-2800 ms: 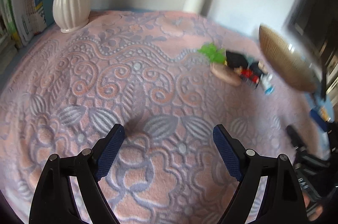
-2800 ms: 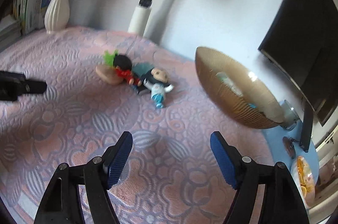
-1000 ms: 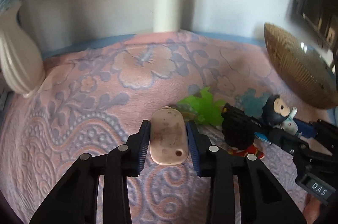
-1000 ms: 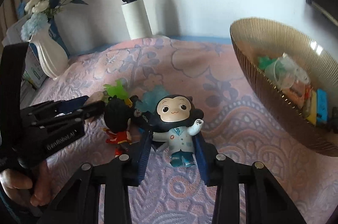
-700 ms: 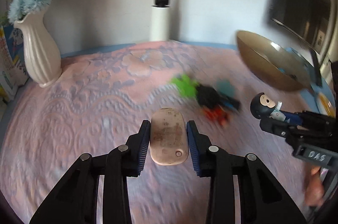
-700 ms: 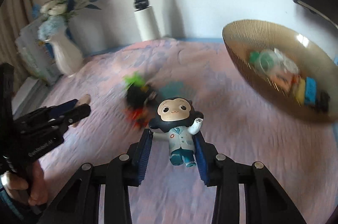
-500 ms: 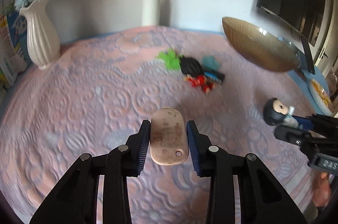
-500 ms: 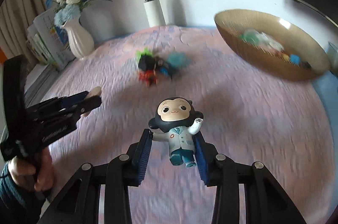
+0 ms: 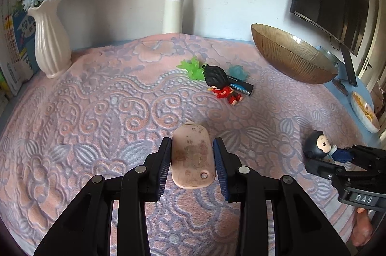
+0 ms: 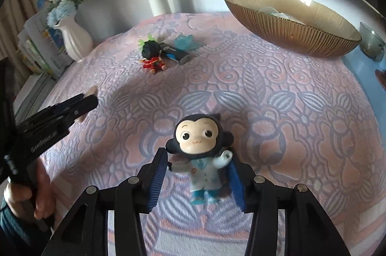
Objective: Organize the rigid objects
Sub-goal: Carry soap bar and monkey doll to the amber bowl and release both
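Your left gripper (image 9: 191, 155) is closed on a flat pink oval case (image 9: 192, 157), its blue pads pressing the two long edges in the lower centre of the left wrist view, with the case held above the patterned pink cloth (image 9: 96, 111). Your right gripper (image 10: 196, 180) is clamped on the monkey figurine (image 10: 201, 147), pads against the sides of its pale blue body in the lower centre of the right wrist view, big head jutting forward past the fingertips. Both loads look slippery: the case is smooth and gripped only by its rims, so a twist of the wrist could let it pivot out; the figurine is top-heavy, and its feet look blurred, so it may be shifting between the pads and could tip forward. The ribbed amber bowl (image 10: 289, 22), upper right of the right wrist view, already holds items and looks like the likely destination; it sits tilted near the cloth's edge, so a hard drop could rock it. Your left hand (image 10: 26, 193) grips its handle at the lower left, gripper pointing toward the red-suited doll (image 10: 153, 58), the dark rectangular item (image 10: 177, 54) and the green (image 10: 144, 41) and blue (image 10: 187, 42) pieces left in mid-cloth.
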The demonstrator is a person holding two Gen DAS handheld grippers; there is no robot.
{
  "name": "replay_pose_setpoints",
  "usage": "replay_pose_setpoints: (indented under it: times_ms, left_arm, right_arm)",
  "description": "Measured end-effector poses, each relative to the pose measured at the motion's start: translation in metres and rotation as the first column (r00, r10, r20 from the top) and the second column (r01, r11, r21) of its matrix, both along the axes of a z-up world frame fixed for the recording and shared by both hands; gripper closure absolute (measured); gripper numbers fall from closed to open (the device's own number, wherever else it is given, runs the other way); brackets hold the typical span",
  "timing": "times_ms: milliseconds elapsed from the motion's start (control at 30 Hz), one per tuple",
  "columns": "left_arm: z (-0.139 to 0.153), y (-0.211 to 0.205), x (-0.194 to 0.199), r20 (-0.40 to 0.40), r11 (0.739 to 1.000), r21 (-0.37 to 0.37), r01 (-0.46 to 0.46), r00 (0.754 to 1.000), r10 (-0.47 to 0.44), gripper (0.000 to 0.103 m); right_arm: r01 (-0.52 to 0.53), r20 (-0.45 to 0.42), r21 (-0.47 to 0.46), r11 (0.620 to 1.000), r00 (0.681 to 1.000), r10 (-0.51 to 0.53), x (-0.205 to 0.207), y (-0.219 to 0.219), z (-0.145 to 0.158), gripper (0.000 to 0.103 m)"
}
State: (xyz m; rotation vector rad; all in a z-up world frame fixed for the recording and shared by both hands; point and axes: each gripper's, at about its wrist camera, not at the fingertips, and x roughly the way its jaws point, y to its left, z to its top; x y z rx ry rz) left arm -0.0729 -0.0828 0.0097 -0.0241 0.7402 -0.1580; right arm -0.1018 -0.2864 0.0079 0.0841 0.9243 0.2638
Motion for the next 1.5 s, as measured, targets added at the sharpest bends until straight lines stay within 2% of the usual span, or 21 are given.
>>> replay_pose_setpoints:
  times_ms: [33, 100, 200, 333, 400, 467, 567, 633, 700, 800, 967, 1100, 1133, 1167, 1233, 1367, 1500]
  left_arm:
    - [0.0, -0.001, 0.0, 0.003, 1.0, 0.007, 0.0, 1.0, 0.0, 0.071]
    - [0.001, -0.003, -0.002, 0.012, 1.0, 0.019, -0.002, 1.0, 0.002, 0.071]
    - [0.013, -0.002, -0.012, 0.093, 0.999, 0.024, -0.025, 0.995, 0.023, 0.071]
    - [0.051, -0.008, -0.018, 0.161, 1.0, -0.015, 0.01, 0.987, -0.007, 0.071]
    - [0.078, -0.021, -0.015, 0.202, 0.999, -0.008, 0.052, 0.978, -0.049, 0.071]
    - [0.102, -0.041, -0.005, 0.241, 0.995, 0.032, 0.099, 0.965, -0.104, 0.071]
    - [0.125, -0.076, 0.022, 0.256, 0.98, 0.055, 0.19, 0.946, -0.198, 0.071]
    - [0.134, -0.105, 0.047, 0.251, 0.966, 0.064, 0.251, 0.933, -0.259, 0.071]
    - [0.135, -0.13, 0.075, 0.232, 0.956, 0.056, 0.288, 0.927, -0.293, 0.071]
    - [0.122, -0.164, 0.119, 0.163, 0.942, -0.017, 0.335, 0.93, -0.328, 0.071]
    - [0.091, -0.202, 0.152, 0.097, 0.927, -0.051, 0.371, 0.926, -0.365, 0.071]
    - [0.08, -0.218, 0.153, 0.106, 0.932, -0.016, 0.362, 0.927, -0.359, 0.071]
    - [0.081, -0.219, 0.152, 0.119, 0.933, -0.008, 0.361, 0.926, -0.357, 0.068]
    - [0.082, -0.221, 0.151, 0.132, 0.934, 0.002, 0.357, 0.926, -0.354, 0.052]
    - [0.088, -0.218, 0.148, 0.15, 0.942, 0.02, 0.336, 0.93, -0.335, 0.034]
    - [0.099, -0.187, 0.137, 0.162, 0.948, 0.004, 0.317, 0.936, -0.313, 0.034]
    - [0.107, -0.131, 0.11, 0.17, 0.972, -0.031, 0.232, 0.96, -0.224, 0.034]
  right_arm:
    - [0.007, 0.012, -0.024, 1.0, 1.0, -0.007, 0.0, 0.003, 0.001, 0.061]
    - [0.007, 0.037, -0.059, 0.998, 0.999, -0.005, -0.003, 0.007, 0.002, 0.061]
    - [-0.005, 0.055, -0.03, 1.0, 0.998, 0.007, -0.007, 0.002, 0.01, 0.061]
    - [0.009, 0.141, -0.014, 1.0, 0.99, -0.007, -0.01, -0.024, 0.051, 0.061]
    - [0.036, 0.193, 0.004, 0.999, 0.981, -0.036, -0.009, -0.042, 0.075, 0.061]
    - [0.064, 0.236, 0.022, 0.998, 0.969, -0.068, -0.005, -0.06, 0.095, 0.061]
    - [0.158, 0.298, 0.035, 0.987, 0.941, -0.161, 0.015, -0.1, 0.122, 0.061]
    - [0.217, 0.298, 0.044, 0.975, 0.929, -0.221, 0.031, -0.121, 0.128, 0.061]
    - [0.297, 0.259, 0.078, 0.952, 0.916, -0.307, 0.056, -0.152, 0.13, 0.061]
    - [0.395, 0.197, 0.084, 0.915, 0.893, -0.404, 0.087, -0.184, 0.126, 0.061]
    - [0.421, 0.115, 0.096, 0.902, 0.895, -0.43, 0.119, -0.21, 0.113, 0.061]
    - [0.429, 0.098, 0.042, 0.902, 0.897, -0.431, 0.134, -0.211, 0.102, 0.06]
    - [0.433, 0.095, 0.035, 0.901, 0.896, -0.434, 0.137, -0.211, 0.099, 0.06]
    - [0.443, 0.092, 0.031, 0.896, 0.891, -0.444, 0.141, -0.214, 0.097, 0.059]
    - [0.47, 0.098, 0.014, 0.883, 0.878, -0.469, 0.146, -0.215, 0.094, 0.05]
    - [0.472, 0.111, 0.028, 0.881, 0.875, -0.472, 0.136, -0.215, 0.101, 0.05]
    - [0.413, 0.138, 0.055, 0.909, 0.899, -0.417, 0.112, -0.198, 0.115, 0.05]
